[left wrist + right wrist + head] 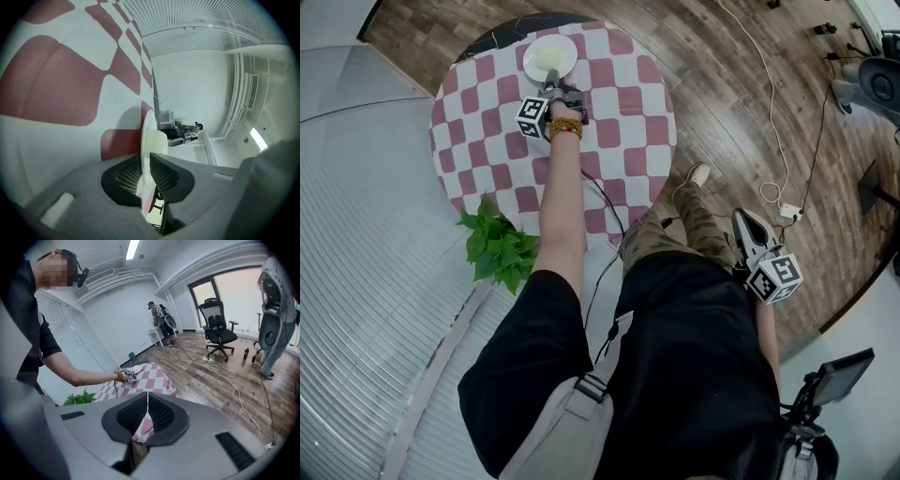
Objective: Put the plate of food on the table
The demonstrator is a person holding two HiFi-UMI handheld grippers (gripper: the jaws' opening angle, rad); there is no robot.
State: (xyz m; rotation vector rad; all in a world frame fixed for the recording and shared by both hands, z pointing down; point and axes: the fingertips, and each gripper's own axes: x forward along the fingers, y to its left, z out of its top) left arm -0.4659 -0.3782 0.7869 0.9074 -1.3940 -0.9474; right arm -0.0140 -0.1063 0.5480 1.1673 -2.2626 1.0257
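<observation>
1. Plate [148,133]: white and round, its near rim pinched between the jaws of the left gripper [149,169]. The jaws stand at a narrow gap, ribbed pads pressed on both faces of the rim.
2. Direction from the jaws: the plate runs straight ahead of the left gripper, away from the person. Being round, it has no long axis. It shows edge-on in the left gripper view, its face parallel to the cloth [56,93] just beside it.
3. Place, head view: the plate [553,56] is over the far side of the table [492,28], within the edge. The left gripper [551,88] is on its near rim, at the end of an outstretched arm.
4. Food [547,64]: a pale heap near the plate's middle, too small to identify.
5. Contact with the cloth [487,141]: plate and checks are very close, a shadow hugging the rim. Whether the base touches cannot be told.
6. Judgement: the coming move turns on that gap under the plate. The base should lie flat on the cloth before the jaws part, and the gripper should then draw back toward the person, in line with the rim.
7. Right gripper [147,405]: jaws together, nothing between them. It hangs at the person's right side [741,220], well apart from the table. The left hand is the nearer and the only one on the plate [134,367].
8. Plant [495,246]: green leaves on the floor beside the table's near edge, apart from the work.
</observation>
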